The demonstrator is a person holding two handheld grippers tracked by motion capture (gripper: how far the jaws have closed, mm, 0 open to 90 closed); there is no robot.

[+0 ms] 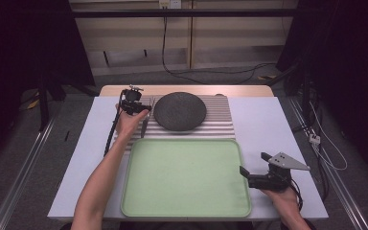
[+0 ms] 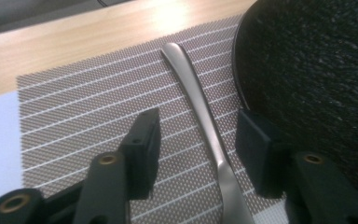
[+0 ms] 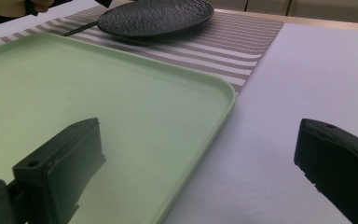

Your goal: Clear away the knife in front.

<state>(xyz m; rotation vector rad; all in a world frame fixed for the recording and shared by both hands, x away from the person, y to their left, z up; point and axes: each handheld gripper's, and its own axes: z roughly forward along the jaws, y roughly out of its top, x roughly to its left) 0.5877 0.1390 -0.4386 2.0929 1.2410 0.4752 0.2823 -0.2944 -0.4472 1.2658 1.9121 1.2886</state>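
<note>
Brushed steel catches the light in the left gripper view: a slim silver metal utensil handle (image 2: 204, 116) lies on the brown woven placemat with pale stripes (image 2: 84, 112) and runs straight through the gap of the left gripper (image 2: 198, 140). Both black fingers (image 2: 144, 140) stand apart on either side of the handle, neither pad pressing on it. Just outside the far-side finger sits the round black textured plate (image 2: 317, 74), its rim almost against that finger.

From the high view, the left gripper (image 1: 139, 109) is down at the near-left edge of the plate (image 1: 179, 111), with the utensil (image 1: 145, 125) trailing back from its fingers toward the person. The right gripper (image 1: 255, 168) rests on the white table cover (image 1: 278, 124), its fingers spread wide and empty, just beside the right rim of the pale green rectangular plastic tray (image 1: 139, 191).

Along the right gripper view, the spread fingers (image 3: 60, 163) frame the tray's corner (image 3: 214, 93); the plate (image 3: 156, 16) lies well beyond them.
</note>
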